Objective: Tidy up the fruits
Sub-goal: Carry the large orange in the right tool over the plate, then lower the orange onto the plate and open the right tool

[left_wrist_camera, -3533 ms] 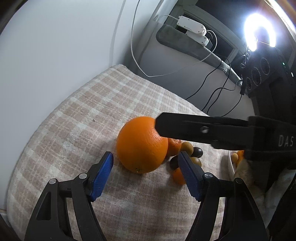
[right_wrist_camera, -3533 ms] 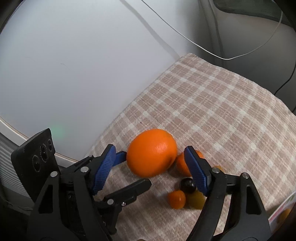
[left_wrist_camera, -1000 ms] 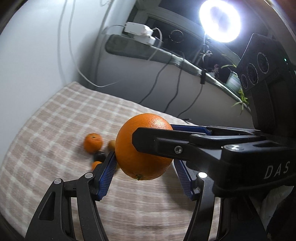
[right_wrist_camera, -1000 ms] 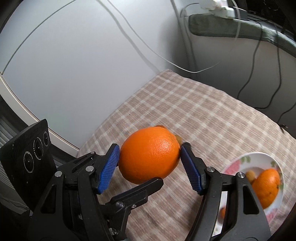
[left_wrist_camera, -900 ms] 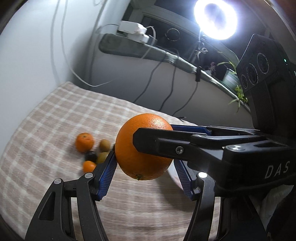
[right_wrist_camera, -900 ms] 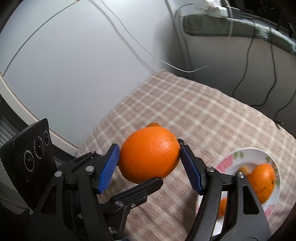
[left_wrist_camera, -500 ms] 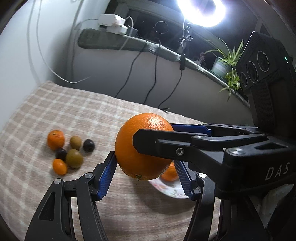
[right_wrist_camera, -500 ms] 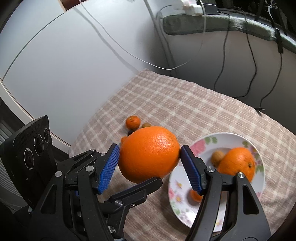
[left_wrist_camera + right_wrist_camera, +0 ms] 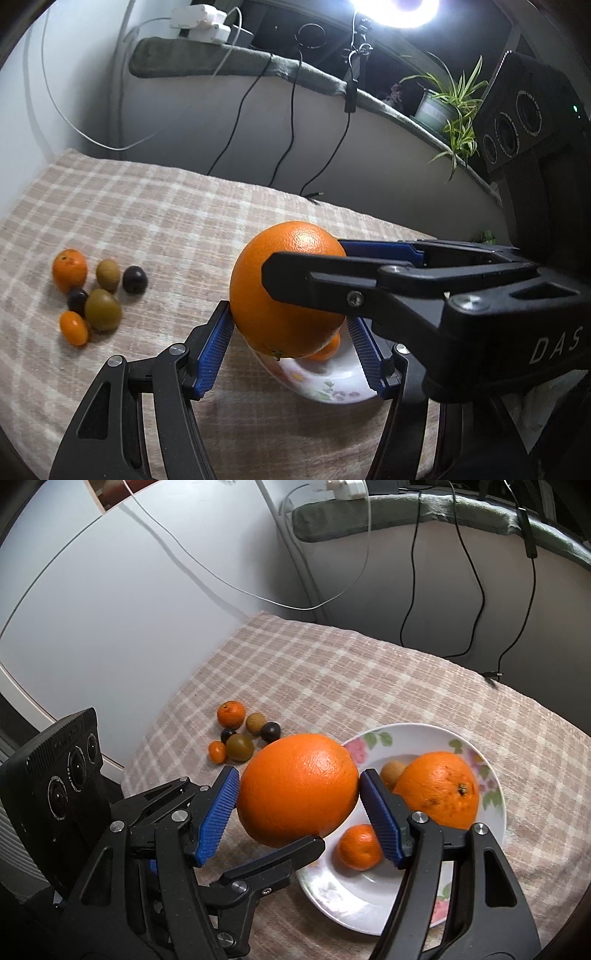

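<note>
A large, round, pebbly-skinned orange point(image 9: 297, 788) hangs above the checked beige tablecloth point(image 9: 369, 679), clamped from four sides: the right gripper point(image 9: 297, 808) presses its blue ribbed pads on the fruit at 9 and 3 o'clock, while the left gripper point(image 9: 290, 349) grips it crosswise, one black finger showing under the fruit in the right wrist view. The skin is bright, glossy and unblemished, with a small stem scar on its underside in the left wrist view. Just beyond it, at 3 o'clock in the right wrist view, sits a white flower-patterned plate point(image 9: 413, 734) holding a second large orange point(image 9: 437, 790), a small mandarin point(image 9: 358, 847) and a small tan fruit point(image 9: 392, 771); the right gripper's far finger crosses part of the plate. At 11 o'clock, well apart from the plate, a cluster of six small fruits point(image 9: 242, 734) lies on the cloth: orange, olive-green and dark purple. Black cables point(image 9: 469, 590) trail down the wall behind.
</note>
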